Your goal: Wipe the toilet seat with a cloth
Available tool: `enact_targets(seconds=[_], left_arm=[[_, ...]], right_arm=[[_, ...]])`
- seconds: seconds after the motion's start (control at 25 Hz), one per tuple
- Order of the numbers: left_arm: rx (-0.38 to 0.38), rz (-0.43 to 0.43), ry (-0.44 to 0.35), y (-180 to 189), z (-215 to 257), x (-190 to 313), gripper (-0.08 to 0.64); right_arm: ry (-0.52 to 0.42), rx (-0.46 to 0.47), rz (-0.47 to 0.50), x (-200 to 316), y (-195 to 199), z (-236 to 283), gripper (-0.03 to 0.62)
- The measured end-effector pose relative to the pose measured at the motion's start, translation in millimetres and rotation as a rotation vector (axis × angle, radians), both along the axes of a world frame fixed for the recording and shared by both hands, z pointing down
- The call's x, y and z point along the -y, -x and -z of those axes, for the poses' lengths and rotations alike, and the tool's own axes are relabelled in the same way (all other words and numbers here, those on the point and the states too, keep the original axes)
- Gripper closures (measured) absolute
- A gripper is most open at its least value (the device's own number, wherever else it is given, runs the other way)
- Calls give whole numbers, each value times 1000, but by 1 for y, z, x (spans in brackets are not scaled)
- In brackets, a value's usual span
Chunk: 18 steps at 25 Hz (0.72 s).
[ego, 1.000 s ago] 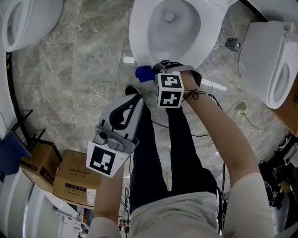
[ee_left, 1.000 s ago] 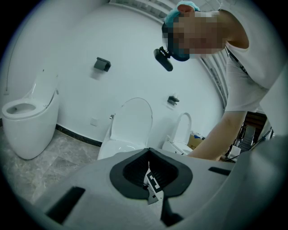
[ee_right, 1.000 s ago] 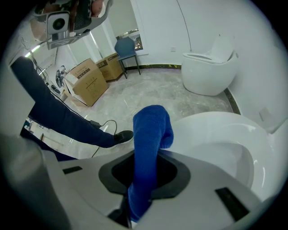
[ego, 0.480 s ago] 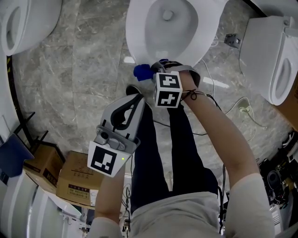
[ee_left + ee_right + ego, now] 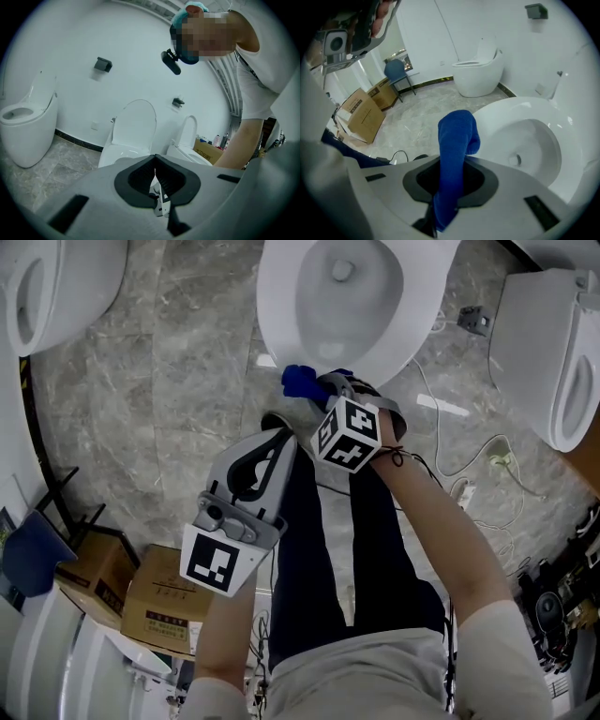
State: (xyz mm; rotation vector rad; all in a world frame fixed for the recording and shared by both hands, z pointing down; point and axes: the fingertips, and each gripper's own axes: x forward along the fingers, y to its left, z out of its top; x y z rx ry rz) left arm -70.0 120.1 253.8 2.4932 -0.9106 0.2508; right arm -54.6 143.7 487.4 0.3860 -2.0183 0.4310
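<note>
A white toilet stands open at the top of the head view, its bowl bare. My right gripper hovers at the front rim, shut on a blue cloth that sticks out past its jaws. In the right gripper view the blue cloth rises from between the jaws of my right gripper, with the toilet bowl just to the right. My left gripper hangs lower, over the person's dark trouser leg, shut and holding nothing. The left gripper view shows my left gripper pointing at the toilet's raised lid.
Another toilet stands at the far left and a third at the right. Cardboard boxes and a blue chair sit at the lower left. White cables trail over the marble floor on the right.
My right gripper has rolled so its marker cube is tilted, and it has shifted slightly right with the cloth. The left gripper has barely moved.
</note>
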Motion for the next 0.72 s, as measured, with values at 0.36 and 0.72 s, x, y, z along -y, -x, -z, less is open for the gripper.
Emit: enact_targets(seconds=[0.36, 0.72], left_arm=[[0, -22, 5, -6, -2, 0, 551], [3, -40, 10, -16, -4, 4, 552]], right_arm=[[-41, 4, -148, 2, -2, 2, 528], [-24, -4, -363, 5, -22, 0, 528]])
